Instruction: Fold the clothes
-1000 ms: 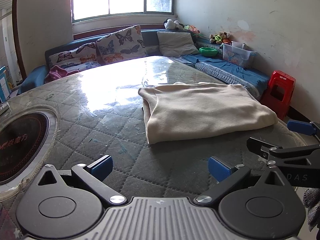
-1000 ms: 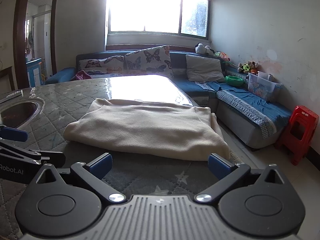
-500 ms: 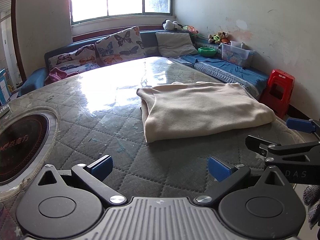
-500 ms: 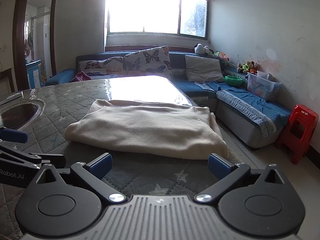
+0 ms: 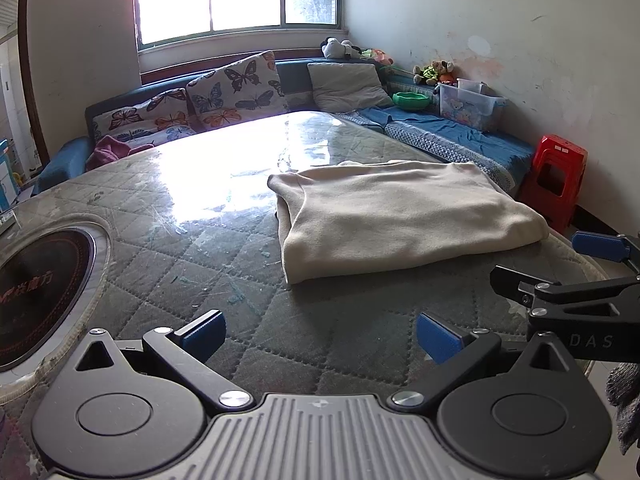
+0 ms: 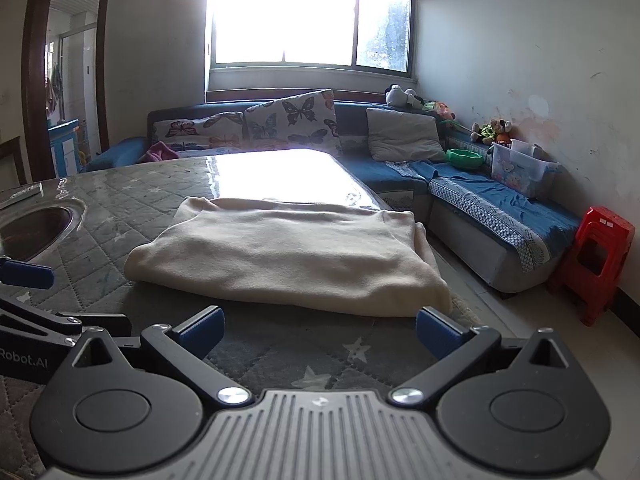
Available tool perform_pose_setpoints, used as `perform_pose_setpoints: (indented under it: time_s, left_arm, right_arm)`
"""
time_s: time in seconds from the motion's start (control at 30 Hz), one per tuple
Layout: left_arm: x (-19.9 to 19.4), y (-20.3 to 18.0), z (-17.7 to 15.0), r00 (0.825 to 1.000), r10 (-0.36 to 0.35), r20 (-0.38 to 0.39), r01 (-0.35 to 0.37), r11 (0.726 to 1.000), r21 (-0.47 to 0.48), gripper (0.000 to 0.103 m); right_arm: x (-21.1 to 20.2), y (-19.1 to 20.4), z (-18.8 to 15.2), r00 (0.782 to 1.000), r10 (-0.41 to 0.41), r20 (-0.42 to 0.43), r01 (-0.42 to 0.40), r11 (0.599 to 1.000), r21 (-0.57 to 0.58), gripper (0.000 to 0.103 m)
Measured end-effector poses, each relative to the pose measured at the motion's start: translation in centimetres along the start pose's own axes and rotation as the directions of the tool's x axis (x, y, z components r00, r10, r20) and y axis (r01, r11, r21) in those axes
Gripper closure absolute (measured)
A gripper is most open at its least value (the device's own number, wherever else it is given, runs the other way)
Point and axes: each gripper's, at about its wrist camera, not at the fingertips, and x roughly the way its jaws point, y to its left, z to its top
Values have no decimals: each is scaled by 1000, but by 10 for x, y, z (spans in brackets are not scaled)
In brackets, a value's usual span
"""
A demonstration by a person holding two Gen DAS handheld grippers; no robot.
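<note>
Left wrist view is showing your left gripper (image 5: 320,336) hanging just above the quilted table (image 5: 224,280), its blue fingertips (image 5: 202,334) spread wide with nothing between them. Ahead of it and slightly to the right, the folded cream garment (image 5: 400,220) is lying flat on the table, apart from the fingers. Your right gripper (image 5: 592,276) is showing at the right edge of this view, level with the garment's near right corner, not touching it.

From the right wrist view, your right gripper (image 6: 318,330) is also gaping wide and holding nothing, with the garment (image 6: 288,256) lying directly in front of it, its near edge just beyond the fingertips.

Far ahead on the blue sofa (image 5: 460,136), a clear plastic bin (image 5: 470,106) is sitting with a smaller white box inside it; what else it is holding is too small to tell. A green bowl (image 5: 412,100) is resting just left of the bin, its contents hidden.

Compared with a second ago, you are holding both grippers slightly further back and lower; the garment is lying unchanged.
</note>
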Motion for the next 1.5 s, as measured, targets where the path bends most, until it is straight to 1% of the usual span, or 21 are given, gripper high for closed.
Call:
perform_pose_setpoints:
  time_s: [0.57,1.07,1.5]
  left_arm:
    - [7,1,3,1000,-8,-10,8,1000,4,0]
    - [20,0,12,1000,-5,-24,6,1000,28,0]
    - [37,-1,16,998,-9,-56,11,999,33,0]
  right_arm:
    - [6,0,1,1000,-7,-13,7,1000,11,0]
    - [17,-4,2,999,-20,-42,21,999,25,0]
    - [32,-7,3,997,-14,-73,17,999,42,0]
